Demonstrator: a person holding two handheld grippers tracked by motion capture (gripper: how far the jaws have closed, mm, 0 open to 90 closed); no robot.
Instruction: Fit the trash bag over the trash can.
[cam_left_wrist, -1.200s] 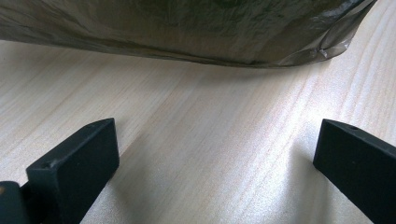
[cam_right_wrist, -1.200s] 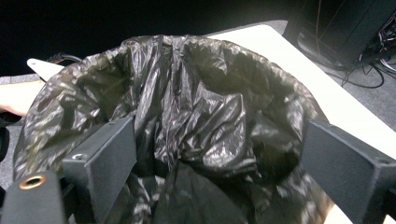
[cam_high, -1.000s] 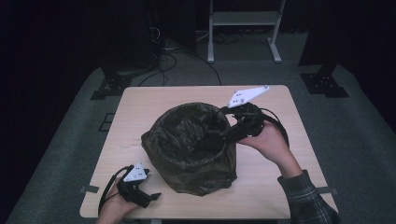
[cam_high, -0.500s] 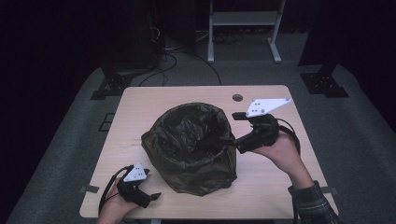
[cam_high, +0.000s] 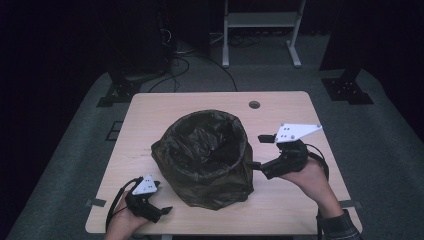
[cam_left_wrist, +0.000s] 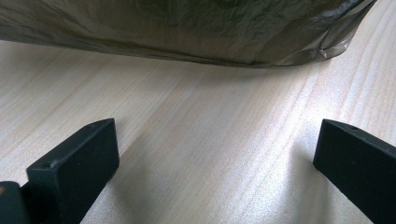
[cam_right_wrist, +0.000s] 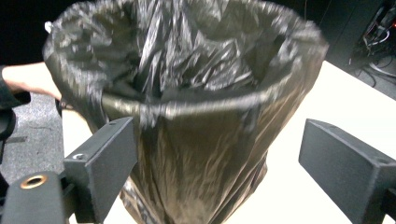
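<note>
A bin lined with a black plastic bag (cam_high: 205, 155) stands in the middle of the wooden table (cam_high: 165, 107), mouth open upward. My right gripper (cam_high: 256, 151) is just right of the bin, open, its jaws pointing at the bag's side and apart from it. In the right gripper view the bag (cam_right_wrist: 196, 70) rises between and beyond the wide jaws of the gripper (cam_right_wrist: 219, 158). My left gripper (cam_high: 162, 197) rests low at the table's front left, open, close to the bag's base. In the left gripper view the gripper (cam_left_wrist: 215, 163) has bare wood between its jaws, and the bag's bottom edge (cam_left_wrist: 187, 28) lies ahead.
A round cable hole (cam_high: 254, 105) sits in the table's far side. On the floor behind stand a white metal frame (cam_high: 260, 20) and dark stand bases (cam_high: 117, 92), with cables. Bare wood lies along the far and right sides of the table.
My right gripper has drawn back from the bin's rim, moving right and nearer to the person, and now stands open beside the bag. The left gripper has stayed in place.
</note>
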